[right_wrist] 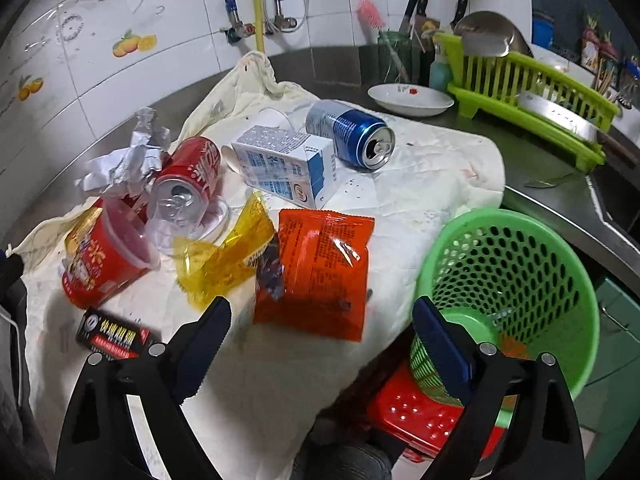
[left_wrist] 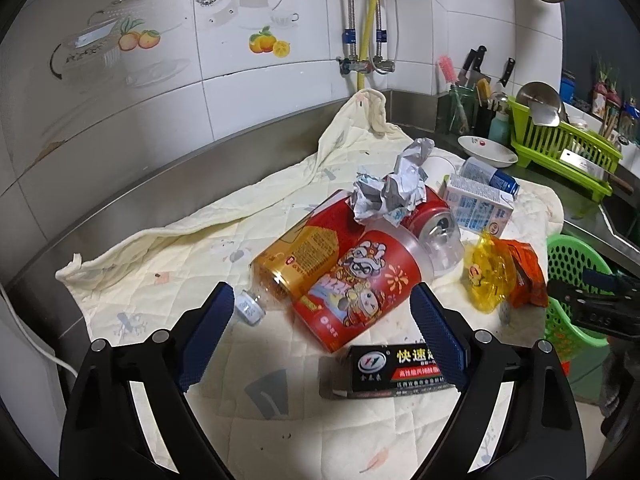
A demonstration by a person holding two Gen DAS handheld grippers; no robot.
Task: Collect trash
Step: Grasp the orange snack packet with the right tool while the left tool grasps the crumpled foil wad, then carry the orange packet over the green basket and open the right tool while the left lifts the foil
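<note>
Trash lies on a cream quilted cloth [left_wrist: 160, 264] on a steel counter. My left gripper [left_wrist: 322, 294] is open just in front of a tipped red cartoon cup [left_wrist: 360, 280], with a gold-labelled bottle [left_wrist: 280, 260] beside it and a black box [left_wrist: 396, 368] under the right finger. Crumpled paper [left_wrist: 392, 188], a red can [left_wrist: 436, 220], a milk carton [left_wrist: 476, 204] and a blue can [left_wrist: 492, 176] lie beyond. My right gripper [right_wrist: 322, 306] is open over the near edge of an orange packet [right_wrist: 320, 268], not pressing it. A yellow wrapper [right_wrist: 224, 256] lies to the packet's left.
A green perforated basket [right_wrist: 508, 280] stands on a red stool [right_wrist: 420, 416] off the counter's right edge. A white dish [right_wrist: 412, 98], a green dish rack [right_wrist: 520, 88] and knives [right_wrist: 416, 4] sit at the back right. The tiled wall and pipes [right_wrist: 256, 24] close the far side.
</note>
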